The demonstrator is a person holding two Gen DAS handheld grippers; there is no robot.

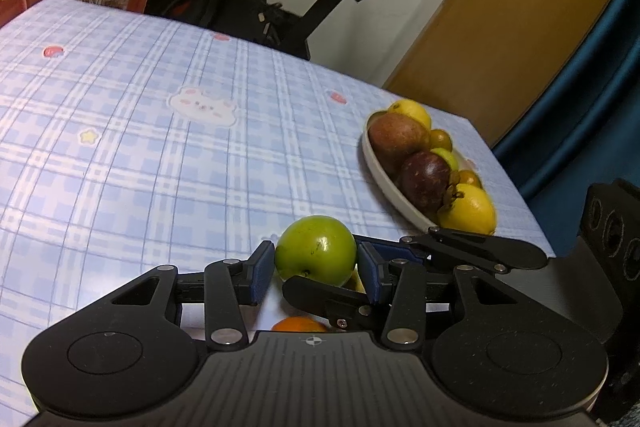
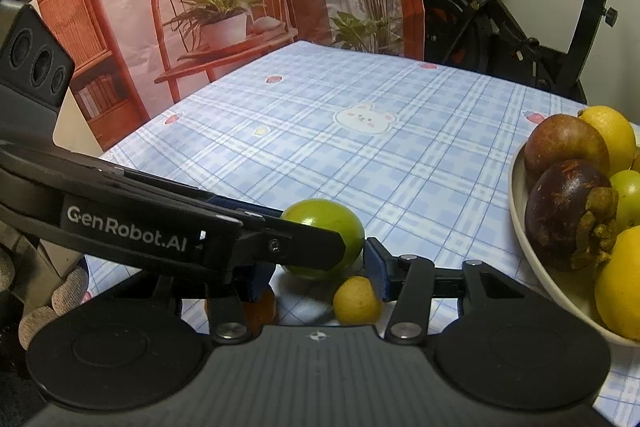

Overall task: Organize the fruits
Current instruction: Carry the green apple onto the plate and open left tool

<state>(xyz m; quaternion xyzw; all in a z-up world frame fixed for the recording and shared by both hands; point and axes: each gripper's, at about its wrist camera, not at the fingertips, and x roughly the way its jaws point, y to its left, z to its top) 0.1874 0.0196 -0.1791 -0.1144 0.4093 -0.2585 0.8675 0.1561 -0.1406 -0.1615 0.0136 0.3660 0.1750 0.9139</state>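
From the left wrist, the left tongs (image 1: 316,269) are closed on a green apple (image 1: 316,251): both blue pads (image 1: 262,273) press its sides, and it sits low over the plaid-clothed desk (image 1: 160,147). The right tongs (image 1: 362,295) cross in from the right, one black finger lying just in front of and beneath the apple. A sliver of an orange fruit (image 1: 298,325) shows under the tongs. Further right, near the desk edge, an oval white dish (image 1: 384,179) already carries lemons, a brownish-red fruit, a mangosteen (image 1: 426,181) and smaller green and orange-brown fruits.

From the right wrist, the right tongs (image 2: 320,281) stand partly apart with a small yellow citrus (image 2: 356,301) between them, close against the right blue pad (image 2: 378,275). The left pad is hidden behind the other tool, so I cannot tell whether the citrus is actually gripped. The left tongs (image 2: 320,245) reach across from the left, covering part of the green apple (image 2: 324,239). The orange fruit (image 2: 260,307) lies on the cloth just left of the citrus. The dish (image 2: 520,227) sits at the right edge, well filled.

Judging by this, the job is mostly done: most fruit is in the dish, and three pieces remain outside it, the apple, the small citrus and the orange one.
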